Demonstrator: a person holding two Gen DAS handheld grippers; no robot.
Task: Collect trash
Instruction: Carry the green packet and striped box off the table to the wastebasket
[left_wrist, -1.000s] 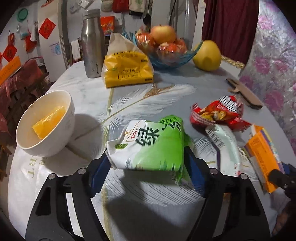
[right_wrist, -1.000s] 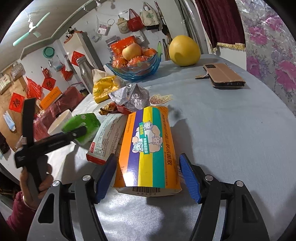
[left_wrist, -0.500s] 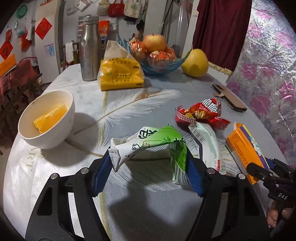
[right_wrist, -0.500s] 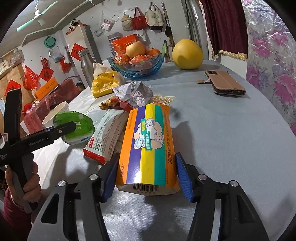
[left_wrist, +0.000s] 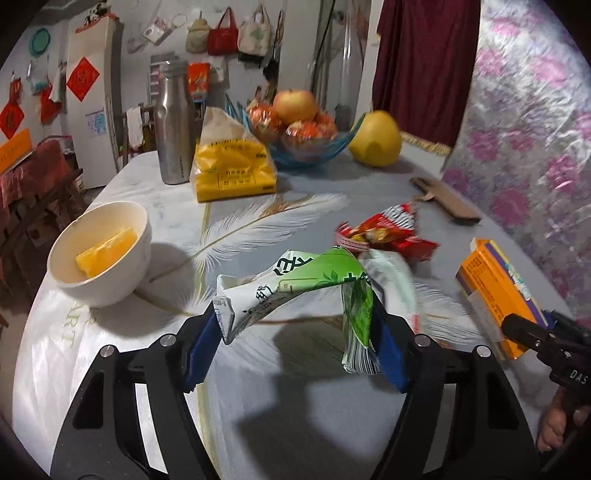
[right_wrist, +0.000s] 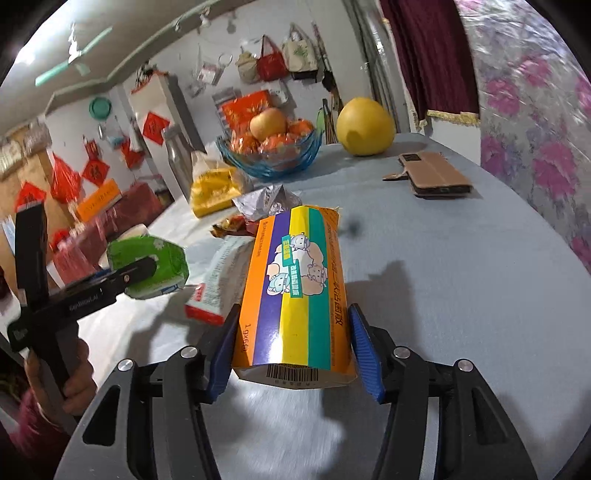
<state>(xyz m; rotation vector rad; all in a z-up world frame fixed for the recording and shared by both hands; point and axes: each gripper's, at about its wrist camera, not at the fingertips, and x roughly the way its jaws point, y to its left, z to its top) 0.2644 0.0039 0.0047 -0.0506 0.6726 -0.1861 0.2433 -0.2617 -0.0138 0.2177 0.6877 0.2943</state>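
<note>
My left gripper (left_wrist: 295, 343) is shut on a green and white wrapper (left_wrist: 303, 284), which buckles upward between the pads and hangs above the table. It also shows in the right wrist view (right_wrist: 147, 266). My right gripper (right_wrist: 295, 350) is shut on a striped orange, purple, yellow and teal box (right_wrist: 295, 291), lifted off the table; the box also shows in the left wrist view (left_wrist: 495, 288). A red snack wrapper (left_wrist: 384, 232) and a white wrapper (left_wrist: 395, 280) lie on the table between the two grippers.
A white bowl (left_wrist: 103, 254) holding an orange piece stands at the left. A steel bottle (left_wrist: 173, 125), a yellow bag (left_wrist: 232, 166), a blue glass fruit bowl (left_wrist: 306, 147), a pomelo (left_wrist: 376, 140) and a phone in a brown case (right_wrist: 432, 177) stand farther back.
My left gripper closed on the green wrapper, crumpled it and lifted it. My right gripper closed on the striped box and raised it off the table.
</note>
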